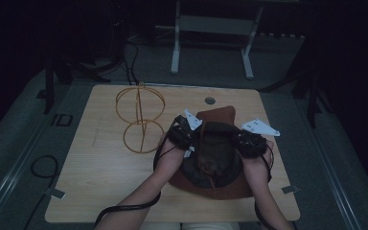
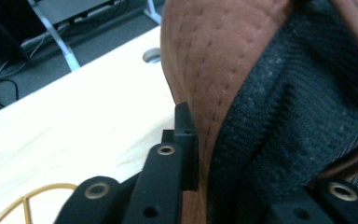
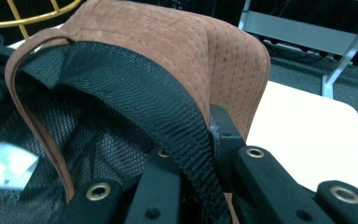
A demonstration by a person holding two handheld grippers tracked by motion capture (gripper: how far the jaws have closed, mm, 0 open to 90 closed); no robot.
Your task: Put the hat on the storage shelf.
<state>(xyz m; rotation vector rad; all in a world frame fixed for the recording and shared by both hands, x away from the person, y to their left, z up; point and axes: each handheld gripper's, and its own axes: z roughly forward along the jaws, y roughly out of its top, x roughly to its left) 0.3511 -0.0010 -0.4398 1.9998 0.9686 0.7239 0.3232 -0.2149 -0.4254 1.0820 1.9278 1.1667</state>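
Observation:
A brown suede hat (image 1: 214, 165) with a black mesh lining lies upside down at the table's front right, its opening facing up. My left gripper (image 1: 188, 133) is shut on the hat's left brim (image 2: 200, 70), with the black inner band (image 2: 279, 112) beside its jaws. My right gripper (image 1: 247, 141) is shut on the right side of the hat (image 3: 168, 42), its jaws clamping the black inner band (image 3: 168, 116) against the suede. A brown chin cord (image 1: 206, 160) hangs across the lining. A white label (image 3: 9, 163) shows inside.
A gold wire hat stand (image 1: 139, 120) stands on the wooden table (image 1: 100, 177) left of the hat. A round cable hole (image 1: 210, 100) sits near the far edge. Metal frame legs (image 1: 211, 43) stand on the floor beyond. Black cables trail off the front.

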